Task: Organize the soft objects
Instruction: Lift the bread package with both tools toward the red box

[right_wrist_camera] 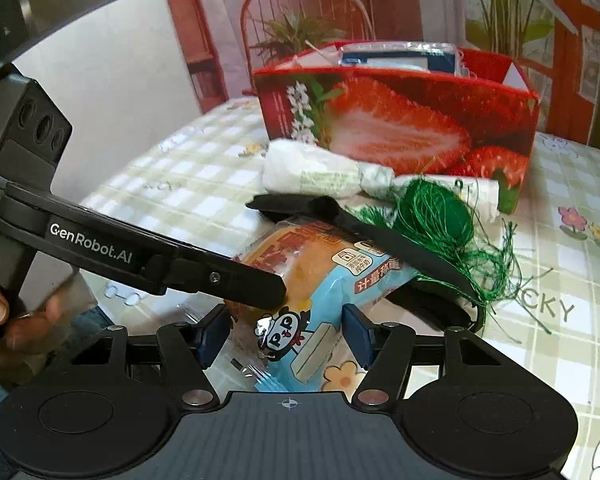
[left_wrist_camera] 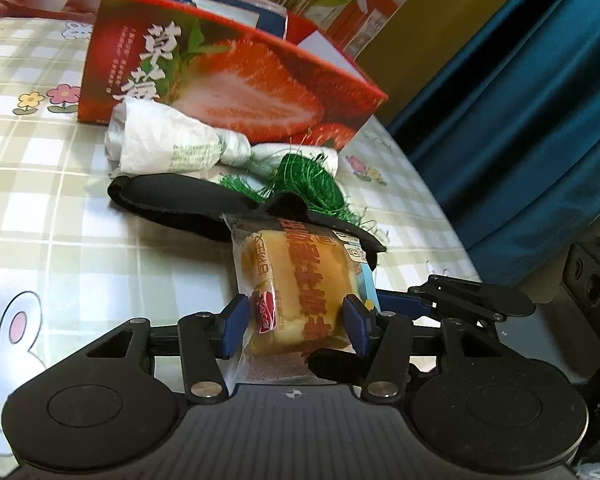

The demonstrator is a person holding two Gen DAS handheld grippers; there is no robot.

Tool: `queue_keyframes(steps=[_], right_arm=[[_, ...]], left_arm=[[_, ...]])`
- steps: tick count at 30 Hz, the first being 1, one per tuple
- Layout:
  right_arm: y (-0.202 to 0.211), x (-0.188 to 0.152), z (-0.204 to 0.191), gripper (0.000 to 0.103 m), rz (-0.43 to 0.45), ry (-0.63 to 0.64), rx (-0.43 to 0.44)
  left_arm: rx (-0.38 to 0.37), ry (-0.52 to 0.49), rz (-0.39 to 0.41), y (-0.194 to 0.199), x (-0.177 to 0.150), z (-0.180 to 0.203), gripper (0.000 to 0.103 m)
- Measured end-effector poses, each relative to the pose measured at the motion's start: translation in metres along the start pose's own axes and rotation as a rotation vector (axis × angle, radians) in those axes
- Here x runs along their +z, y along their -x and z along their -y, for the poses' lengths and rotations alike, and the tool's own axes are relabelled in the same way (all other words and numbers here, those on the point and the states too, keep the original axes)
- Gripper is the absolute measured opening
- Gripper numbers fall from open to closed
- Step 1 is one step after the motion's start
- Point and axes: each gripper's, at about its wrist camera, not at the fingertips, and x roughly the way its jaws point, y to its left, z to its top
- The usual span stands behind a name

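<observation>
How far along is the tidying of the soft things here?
Early. A blue-and-white packet already sits in the strawberry box. Both grippers, left and right, pinch the wrapped cake. The white bundle, black strap and green thread lie on the table.

Both grippers [left_wrist_camera: 296, 330] [right_wrist_camera: 284, 336] were black with blue pads [left_wrist_camera: 234, 326] and silver screws; one arm read "GenRobot.AI"; sleeve possibly dark.

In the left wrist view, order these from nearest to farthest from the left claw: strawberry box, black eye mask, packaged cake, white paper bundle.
1. Packaged cake: between the left claw fingers.
2. Black eye mask: just behind the cake.
3. White paper bundle: behind the mask, left of centre.
4. Strawberry box: at the back.
</observation>
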Motion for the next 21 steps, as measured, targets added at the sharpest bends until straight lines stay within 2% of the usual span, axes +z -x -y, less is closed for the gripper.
queue_keyframes(steps=[10, 21], right_arm=[[0.026, 0.010, -0.023, 0.057, 0.086, 0.112, -0.037], [0.037, 0.047, -0.024, 0.057, 0.162, 0.215, -0.070]], left_arm=[[0.018, -0.102, 0.110, 0.037, 0.002, 0.025, 0.054], [0.025, -0.141, 0.179, 0.048, 0.042, 0.036, 0.053]])
